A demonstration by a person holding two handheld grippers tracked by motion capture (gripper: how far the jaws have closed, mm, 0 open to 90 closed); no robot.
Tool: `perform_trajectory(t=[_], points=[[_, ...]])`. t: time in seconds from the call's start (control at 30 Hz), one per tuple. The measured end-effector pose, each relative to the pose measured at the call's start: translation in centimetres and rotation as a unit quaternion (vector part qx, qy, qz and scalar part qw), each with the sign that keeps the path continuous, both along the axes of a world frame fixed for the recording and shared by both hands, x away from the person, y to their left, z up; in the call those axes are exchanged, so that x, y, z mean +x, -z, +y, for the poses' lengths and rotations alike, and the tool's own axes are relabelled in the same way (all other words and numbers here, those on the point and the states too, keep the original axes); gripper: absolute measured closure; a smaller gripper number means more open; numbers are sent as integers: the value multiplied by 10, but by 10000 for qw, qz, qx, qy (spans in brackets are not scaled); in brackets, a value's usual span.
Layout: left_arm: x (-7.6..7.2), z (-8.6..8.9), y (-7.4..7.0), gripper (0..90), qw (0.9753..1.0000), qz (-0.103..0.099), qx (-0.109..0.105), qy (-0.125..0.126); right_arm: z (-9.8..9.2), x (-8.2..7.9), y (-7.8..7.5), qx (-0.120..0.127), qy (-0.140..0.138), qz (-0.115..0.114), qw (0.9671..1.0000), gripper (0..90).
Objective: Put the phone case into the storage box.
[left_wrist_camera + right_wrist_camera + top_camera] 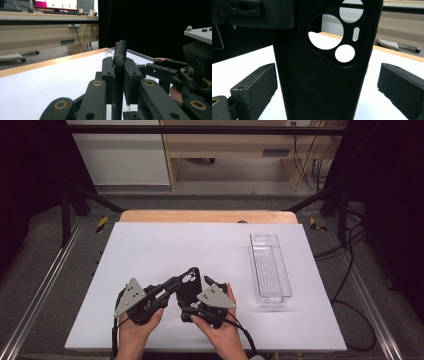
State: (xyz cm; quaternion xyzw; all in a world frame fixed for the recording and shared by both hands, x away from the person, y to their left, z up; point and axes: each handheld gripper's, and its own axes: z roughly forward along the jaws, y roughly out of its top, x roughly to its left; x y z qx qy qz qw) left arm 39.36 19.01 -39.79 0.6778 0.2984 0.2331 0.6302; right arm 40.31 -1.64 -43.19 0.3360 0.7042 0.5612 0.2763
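the left claw (119,82) is clamping the black phone case (190,287) edge-on near the table's (150,250) front edge; the right claw (329,95) is standing apart around it; closing off-centre could be twisting the case loose.

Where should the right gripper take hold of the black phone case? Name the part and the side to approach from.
Grip the phone case across its plain lower body, below the camera cutouts, coming straight at its flat back. It stands upright, pinched edge-on by the left gripper, and the right gripper already has its open jaws either side of that solid stretch; the cutout area looks thinner and probably weaker.
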Motion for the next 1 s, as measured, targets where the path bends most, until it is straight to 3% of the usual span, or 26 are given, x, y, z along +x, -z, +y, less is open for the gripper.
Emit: perform_trajectory(t=[0.43, 0.6, 1.0], points=[[-3, -6, 0, 810, 10000, 10, -4, 92, 1, -1, -1, 67, -17, 20, 10000, 32], [-4, -11, 2, 810, 9998, 42, -34, 168, 1, 0, -1, 211, 13, 94, 9997, 39], [-7, -18, 3, 810, 9997, 44, 7, 239, -1, -1, -3, 191, 87, 134, 9997, 92]])
